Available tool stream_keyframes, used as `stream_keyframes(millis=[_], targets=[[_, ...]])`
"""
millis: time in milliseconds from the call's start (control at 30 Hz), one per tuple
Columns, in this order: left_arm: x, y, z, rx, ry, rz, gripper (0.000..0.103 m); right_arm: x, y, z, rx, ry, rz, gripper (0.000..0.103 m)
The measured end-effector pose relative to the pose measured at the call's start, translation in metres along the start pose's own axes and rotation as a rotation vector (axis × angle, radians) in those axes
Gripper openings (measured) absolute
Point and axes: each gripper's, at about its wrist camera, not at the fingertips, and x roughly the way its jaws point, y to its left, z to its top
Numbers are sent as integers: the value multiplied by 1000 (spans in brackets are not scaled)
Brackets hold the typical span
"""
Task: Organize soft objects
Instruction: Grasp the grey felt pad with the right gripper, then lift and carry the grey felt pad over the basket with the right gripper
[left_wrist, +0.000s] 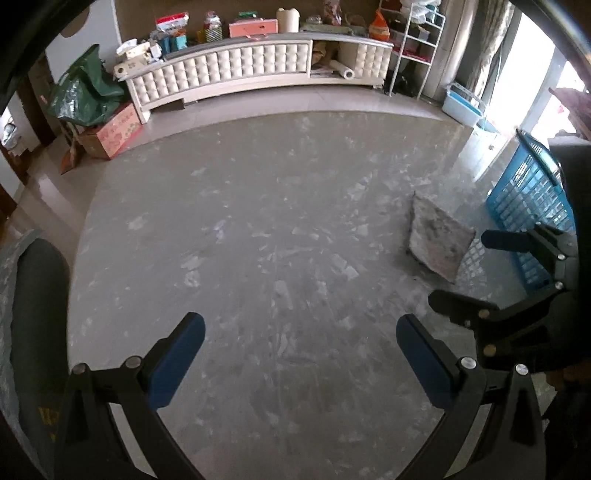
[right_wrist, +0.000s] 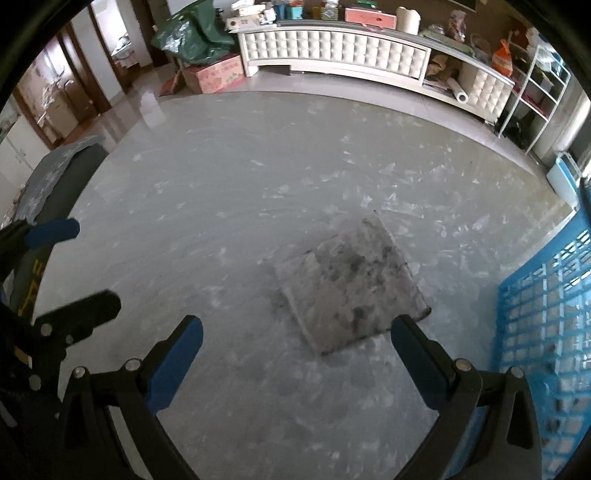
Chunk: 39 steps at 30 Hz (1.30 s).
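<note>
Left wrist view: my left gripper (left_wrist: 300, 343) is spread wide, its 2 blue-padded fingers (left_wrist: 177, 363) grasping nothing above a mottled grey table (left_wrist: 258, 206). A square, stained grey cushion (left_wrist: 439, 242) lies at right, beside a blue lattice plastic basket (left_wrist: 532, 206).

Right wrist view: my right gripper (right_wrist: 296, 341) is likewise released and empty, the cushion (right_wrist: 351, 284) lying flat at frame centre, the basket (right_wrist: 546, 317) at lower right. No writing is legible.

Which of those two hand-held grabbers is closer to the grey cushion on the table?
The right gripper: the flat grey mottled cushion lies just past its open blue-padded fingers. The left gripper faces bare tabletop, cushion off to its right.
</note>
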Motion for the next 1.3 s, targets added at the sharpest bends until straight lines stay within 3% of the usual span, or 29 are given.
stream_keyframes(millis=[433, 567, 667, 800, 900, 1133, 1300], targets=[[32, 2, 5, -3, 28, -27, 103, 23, -5, 8, -9, 27, -19, 75], [29, 6, 4, -33, 25, -101, 103, 19, -5, 6, -38, 16, -64, 55], [25, 7, 3, -32, 13, -94, 103, 22, -9, 4, -53, 5, -77, 52], [24, 10, 4, -36, 6, -95, 103, 23, -6, -1, -69, 8, -95, 27], [23, 11, 4, -37, 5, -92, 103, 21, -8, -3, -66, 10, -96, 19], [-4, 5, 8, -25, -43, -97, 103, 1, -15, -11, -5, 1, -34, 15], [-31, -10, 5, 4, -64, -97, 103, -46, -12, -19, 0, -46, 3, 15]])
